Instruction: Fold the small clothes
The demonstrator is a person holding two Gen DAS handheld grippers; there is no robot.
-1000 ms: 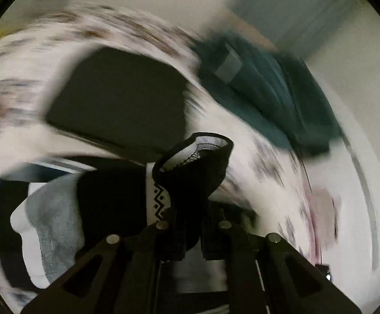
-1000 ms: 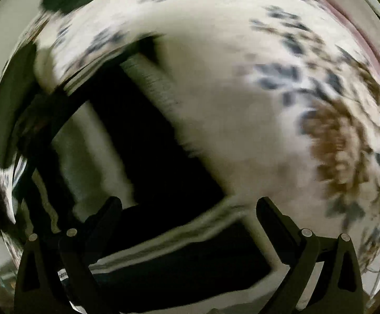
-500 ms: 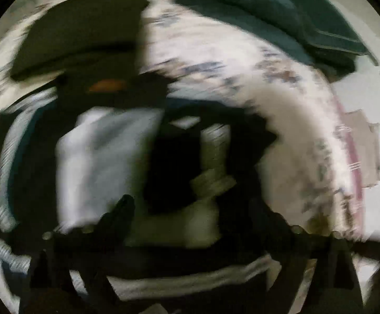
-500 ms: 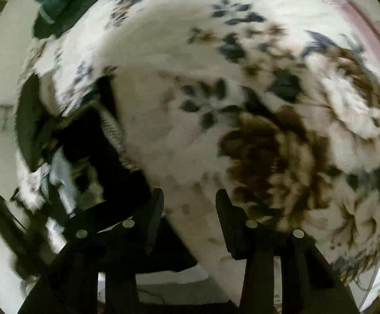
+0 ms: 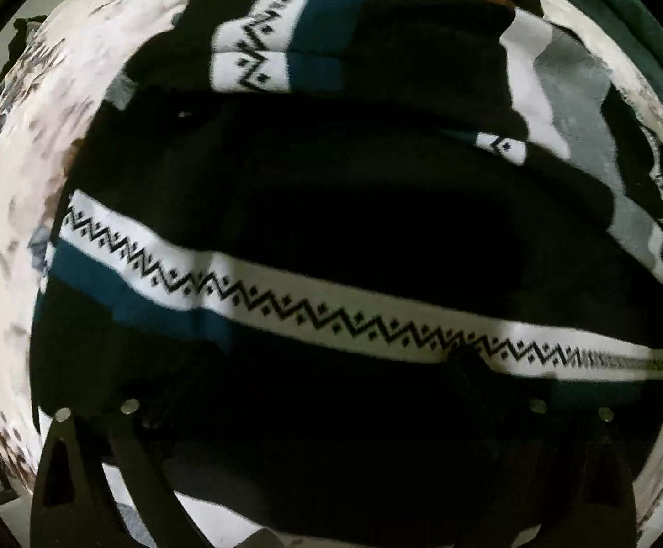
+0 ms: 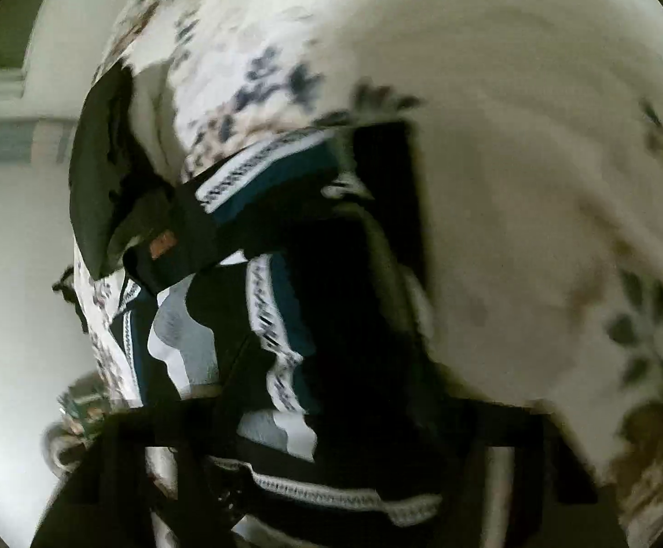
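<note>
— What changed just now?

— My left fingers (image 5: 80,466) had a black sock pinched by its cuff a second ago. Now they are spreading wide and grip nothing; they point straight down over the socks (image 5: 331,319). My right fingers (image 6: 121,479) went the other way: they stood wide a second ago and are closing now, low over the same heap.

— Closing on something?

— I cannot tell. That view is smeared with motion. Dark sock cloth lies under and around them, but whether the pads are pressing on it I can't make out.

— So what does it mean for the folding?

— I'd judge the sock I carried has been dropped onto the heap, so that one is done with or set aside. The right side looks to be going for the next piece. Nothing is being folded yet.

— And the socks themselves?

— A loose, overlapping heap on the blanket (image 5: 20,182) of the bed, towards its edge. They are mostly black, with white bands carrying a black zigzag and a teal stripe beside them. One long band runs right across between my left fingers. A grey and white piece lies at the far right of the heap. They are soft and jumbled, so picking out just one layer will need care.
</note>
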